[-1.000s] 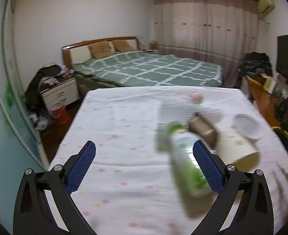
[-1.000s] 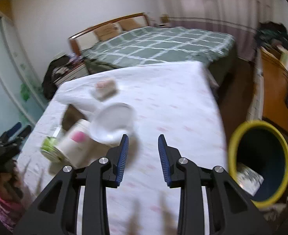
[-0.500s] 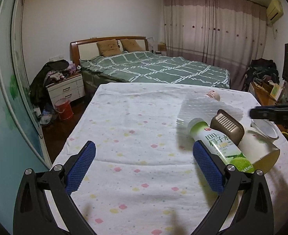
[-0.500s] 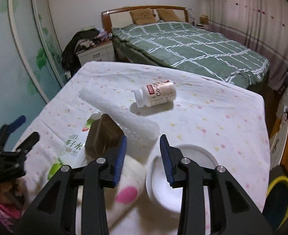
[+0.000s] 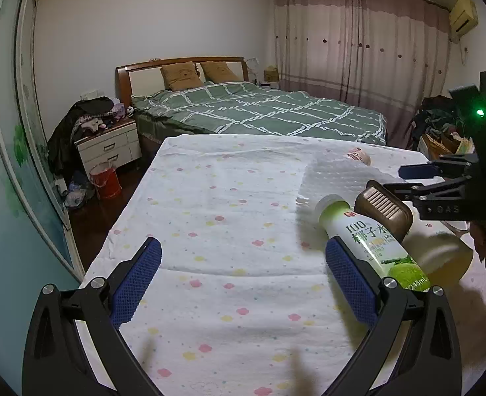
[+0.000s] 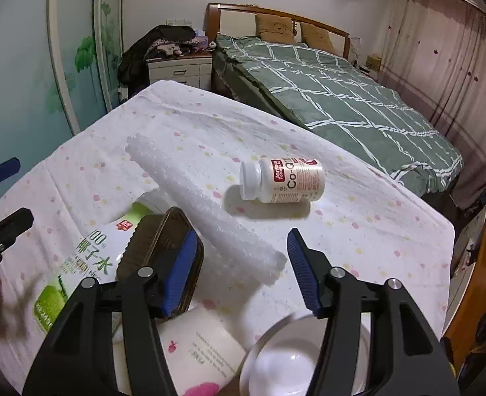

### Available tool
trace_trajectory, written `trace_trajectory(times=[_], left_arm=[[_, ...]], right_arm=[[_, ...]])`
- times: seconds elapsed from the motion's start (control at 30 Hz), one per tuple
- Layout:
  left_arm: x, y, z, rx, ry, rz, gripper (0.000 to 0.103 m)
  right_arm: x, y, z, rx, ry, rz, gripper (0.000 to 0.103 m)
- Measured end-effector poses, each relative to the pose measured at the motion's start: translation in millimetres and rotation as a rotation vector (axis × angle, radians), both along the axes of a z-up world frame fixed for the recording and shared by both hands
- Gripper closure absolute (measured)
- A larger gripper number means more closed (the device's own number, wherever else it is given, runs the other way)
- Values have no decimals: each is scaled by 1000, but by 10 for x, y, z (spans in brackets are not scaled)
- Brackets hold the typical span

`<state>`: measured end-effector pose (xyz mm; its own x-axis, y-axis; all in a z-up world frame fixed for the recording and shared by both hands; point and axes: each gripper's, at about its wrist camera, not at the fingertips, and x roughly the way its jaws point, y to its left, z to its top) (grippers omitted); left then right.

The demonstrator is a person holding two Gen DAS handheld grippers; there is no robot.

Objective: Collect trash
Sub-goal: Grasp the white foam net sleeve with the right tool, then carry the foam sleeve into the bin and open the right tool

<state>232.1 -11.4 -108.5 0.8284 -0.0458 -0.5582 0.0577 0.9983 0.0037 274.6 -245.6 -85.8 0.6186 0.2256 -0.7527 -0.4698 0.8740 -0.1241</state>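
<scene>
Trash lies on a table with a flowered cloth (image 5: 226, 214): a green coconut-water bottle (image 5: 371, 247) on its side, a brown plastic tray (image 6: 157, 241) leaning on it, a rolled white foam sheet (image 6: 203, 204), a white pill bottle (image 6: 282, 181), a paper cup (image 6: 200, 349) and a white bowl (image 6: 282, 359). My right gripper (image 6: 241, 236) hovers over the near end of the foam roll. Its jaws are opening and the pads touch nothing. My left gripper (image 5: 243, 247) stands wide open over bare cloth, with the green bottle just beyond its right finger.
A bed (image 5: 259, 112) with a green checked cover stands behind the table. A nightstand (image 5: 111, 145) piled with clothes and a red bucket (image 5: 106, 181) are at the left. Wooden furniture (image 6: 473, 280) lines the right side.
My right gripper swung left from the yellow bin to the trash pile, rolled, and its jaws spread wider. My left gripper stays open and almost still.
</scene>
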Motion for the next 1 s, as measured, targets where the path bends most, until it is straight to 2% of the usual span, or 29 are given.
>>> trace_trajectory(times=[0.03,0.1,0.17,0.27,0.43,0.67,0.83,1.0], left_arm=[[-2,-10,-1,3,-1,-2,5],[-2,-29,-5,9,-1,-3,5],[-7,-35,-8,10,2,-4,5],[-4,-31,-18,5,4,0,5],[-10,-41,-21,7,3,1,5],[-29,-55,-25,19,-5,0,5],[-39,-68,-24,27,-7,-3,5],[-70,-109,-1,46,-18,-4,5]], right_arm=[[17,8,-7,-4,8,4,51],[40,17,-23,-10,24,14,70],[45,24,-26,-13,29,26,84],[18,15,5,0,14,31,88],[-102,-96,234,96,-36,33,89],[-460,-546,716,273,-138,-34,89],[-885,-1119,863,326,-201,-171,89],[-1338,-1812,731,316,-237,-376,89]])
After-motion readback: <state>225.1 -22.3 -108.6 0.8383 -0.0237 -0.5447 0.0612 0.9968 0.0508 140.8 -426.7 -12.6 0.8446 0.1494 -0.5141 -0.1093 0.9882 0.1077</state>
